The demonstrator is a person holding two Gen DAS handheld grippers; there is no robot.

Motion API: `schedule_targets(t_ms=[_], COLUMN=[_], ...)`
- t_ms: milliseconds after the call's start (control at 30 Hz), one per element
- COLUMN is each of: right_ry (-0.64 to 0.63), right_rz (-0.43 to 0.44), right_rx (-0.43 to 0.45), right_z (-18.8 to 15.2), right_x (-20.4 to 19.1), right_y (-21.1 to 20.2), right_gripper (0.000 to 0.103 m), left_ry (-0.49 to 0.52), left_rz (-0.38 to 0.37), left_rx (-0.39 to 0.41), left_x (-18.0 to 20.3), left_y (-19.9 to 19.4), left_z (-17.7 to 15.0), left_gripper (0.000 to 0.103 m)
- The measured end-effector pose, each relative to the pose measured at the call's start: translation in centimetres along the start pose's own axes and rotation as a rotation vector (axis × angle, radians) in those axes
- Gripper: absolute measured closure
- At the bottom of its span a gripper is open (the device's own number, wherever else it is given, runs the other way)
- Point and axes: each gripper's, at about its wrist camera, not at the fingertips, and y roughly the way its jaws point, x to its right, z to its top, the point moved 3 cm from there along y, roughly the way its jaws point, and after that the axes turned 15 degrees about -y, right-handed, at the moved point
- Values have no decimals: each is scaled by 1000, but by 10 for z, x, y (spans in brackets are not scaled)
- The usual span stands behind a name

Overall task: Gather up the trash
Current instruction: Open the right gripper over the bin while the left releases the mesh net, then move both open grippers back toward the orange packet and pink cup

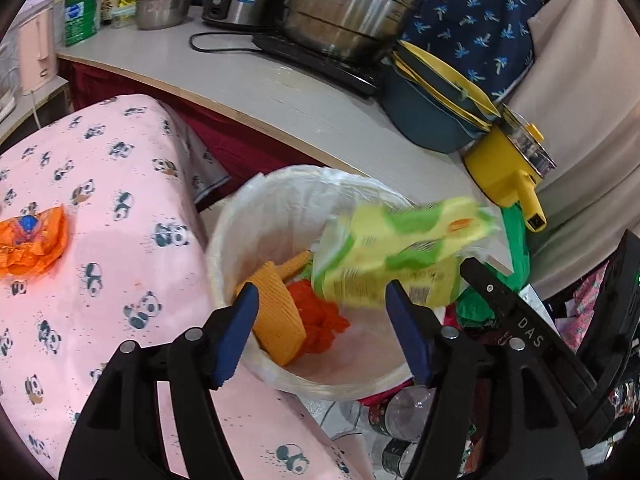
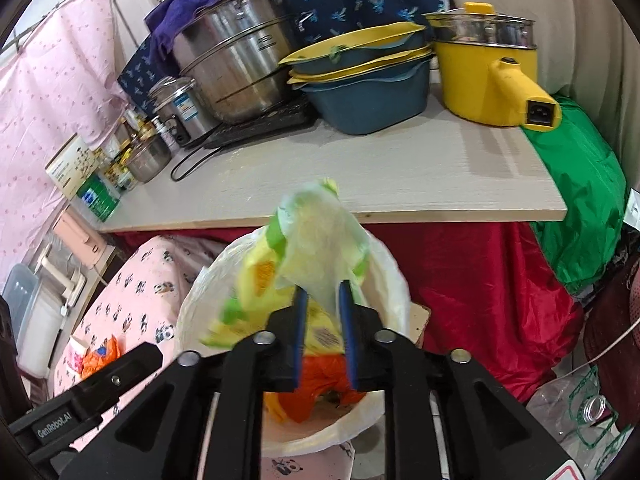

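Note:
A white lined trash bin (image 1: 248,216) stands beside the pink panda-print surface (image 1: 120,240); it shows in the right wrist view (image 2: 388,276) too. Inside lie an orange ridged piece (image 1: 276,316) and a crumpled orange wrapper (image 1: 324,320). My right gripper (image 2: 323,300) is shut on a yellow-green wrapper (image 2: 308,236) and holds it over the bin; the wrapper is blurred in the left wrist view (image 1: 400,248). My left gripper (image 1: 320,300) is open and empty above the bin's near rim. An orange wrapper (image 1: 32,244) lies on the pink surface, also in the right wrist view (image 2: 100,356).
A pale counter (image 1: 248,80) behind the bin carries steel pots (image 1: 352,12), blue and yellow basins (image 1: 432,108) and a yellow electric pot (image 1: 508,172). A red cloth (image 2: 472,272) hangs below it. Green fabric (image 2: 580,200) and empty bottles (image 2: 576,412) lie at right.

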Motion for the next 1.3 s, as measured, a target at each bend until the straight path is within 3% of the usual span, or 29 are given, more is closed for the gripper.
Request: schedule_targets(t_ms=[167,600,933,1300], right_ry=[-26,-78,-164,-266], right_rz=[8,41,110,194], right_rx=[6,14,7,-36], right_z=[3,7,6,-5], right_x=[-14,-50,-111,-191], right_y=[-1,-15,-17,-4], right_gripper=[74,69,66,66], left_ry=[-13,-47,-80,-175], left_rz=[45,137,218,322], left_rx=[50,145,222,277], left_x=[-14,-53,-94,-170], left_y=[-10,-41,-72,-102], left_z=[6,14,20,29], left_gripper=[37,37,37,37])
